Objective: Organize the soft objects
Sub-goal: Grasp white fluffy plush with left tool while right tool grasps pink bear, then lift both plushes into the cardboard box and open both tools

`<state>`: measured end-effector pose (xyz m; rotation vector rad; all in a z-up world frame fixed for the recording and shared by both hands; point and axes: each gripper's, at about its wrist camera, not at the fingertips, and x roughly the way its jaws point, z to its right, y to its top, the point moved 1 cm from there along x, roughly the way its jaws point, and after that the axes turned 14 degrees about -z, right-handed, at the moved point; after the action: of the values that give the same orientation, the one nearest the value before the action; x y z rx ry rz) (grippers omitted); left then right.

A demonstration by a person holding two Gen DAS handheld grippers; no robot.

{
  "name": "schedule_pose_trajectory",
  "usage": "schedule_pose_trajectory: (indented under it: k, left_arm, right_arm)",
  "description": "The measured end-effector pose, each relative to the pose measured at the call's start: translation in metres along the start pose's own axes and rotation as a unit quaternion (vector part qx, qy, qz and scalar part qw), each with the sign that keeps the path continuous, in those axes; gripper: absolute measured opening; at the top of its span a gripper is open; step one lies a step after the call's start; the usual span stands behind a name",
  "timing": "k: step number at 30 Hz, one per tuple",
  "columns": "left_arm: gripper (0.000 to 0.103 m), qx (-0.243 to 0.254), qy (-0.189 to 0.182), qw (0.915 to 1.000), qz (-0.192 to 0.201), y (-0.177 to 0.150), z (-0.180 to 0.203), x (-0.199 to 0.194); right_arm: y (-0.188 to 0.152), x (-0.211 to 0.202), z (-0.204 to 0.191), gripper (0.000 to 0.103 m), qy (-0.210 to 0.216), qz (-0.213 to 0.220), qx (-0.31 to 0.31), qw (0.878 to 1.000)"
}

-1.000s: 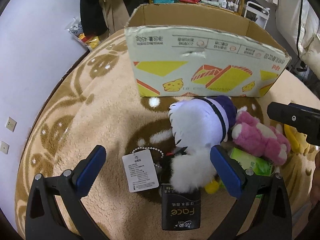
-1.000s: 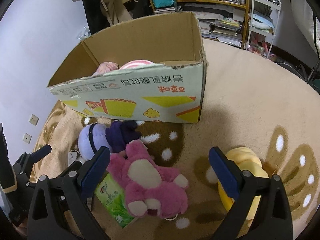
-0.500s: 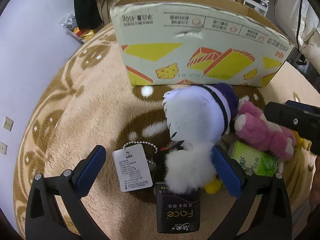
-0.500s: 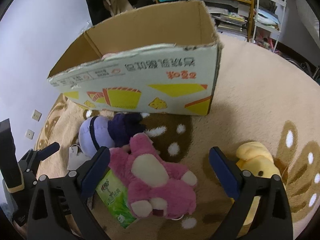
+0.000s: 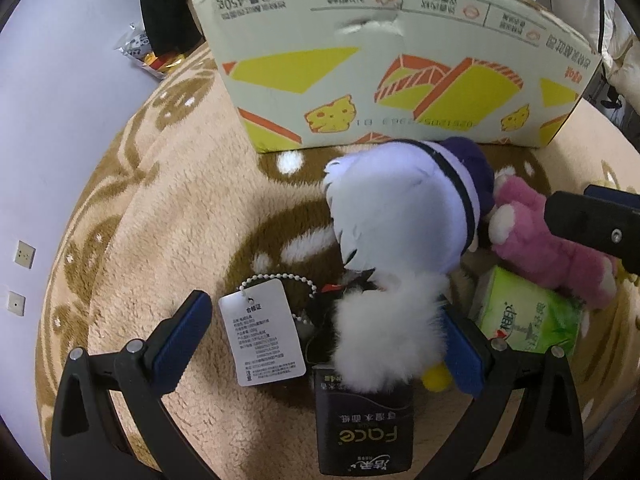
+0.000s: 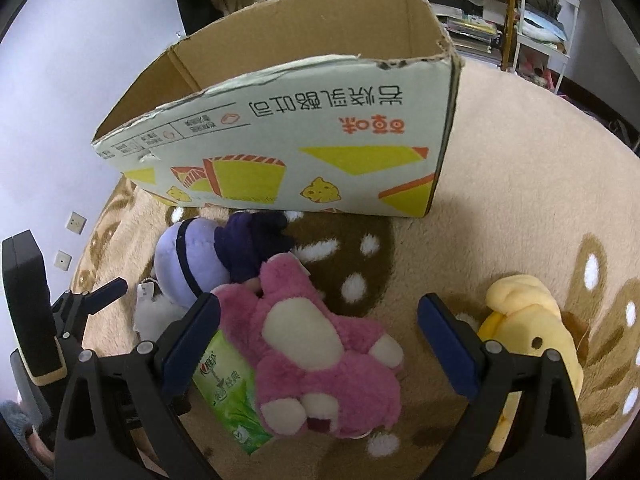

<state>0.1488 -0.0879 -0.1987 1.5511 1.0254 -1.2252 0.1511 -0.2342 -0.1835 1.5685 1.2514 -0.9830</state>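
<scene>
Both tongs spread, empty. Left tongs (image 5: 320,336) straddle white plush (image 5: 404,216); right tongs (image 6: 320,336) straddle pink plush (image 6: 316,348). Beyond both, cardboard box (image 6: 304,136), contents unseen; we judge most sorting left.

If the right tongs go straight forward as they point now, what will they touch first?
Most likely the pink plush bear, lying between the open right tongs on the rug; depth is uncertain.
</scene>
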Motion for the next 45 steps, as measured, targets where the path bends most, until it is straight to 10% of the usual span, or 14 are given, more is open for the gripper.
schedule_pose_trajectory:
  k: [10,26,32,45]
  left_arm:
    - [0.099,-0.004,0.013,0.9998,0.010,-0.001,0.000,0.007]
    - [0.034,-0.001,-0.032,0.9994,0.011,-0.014,0.004,-0.012]
    - [0.031,-0.030,-0.085,0.9959,0.008,-0.019,-0.012,-0.021]
    - [0.032,-0.031,-0.030,0.9958,0.081,-0.030,-0.016,-0.070]
  right_arm:
    - [-0.002,0.017,-0.015,0.103,-0.036,-0.032,-0.043,0.998]
    - [-0.005,0.014,-0.009,0.081,-0.020,-0.035,-0.032,0.999]
    - [-0.005,0.002,0.001,0.071,0.000,-0.020,-0.004,1.000]
    - [-0.011,-0.046,0.005,0.068,0.025,0.048,0.000,0.999]
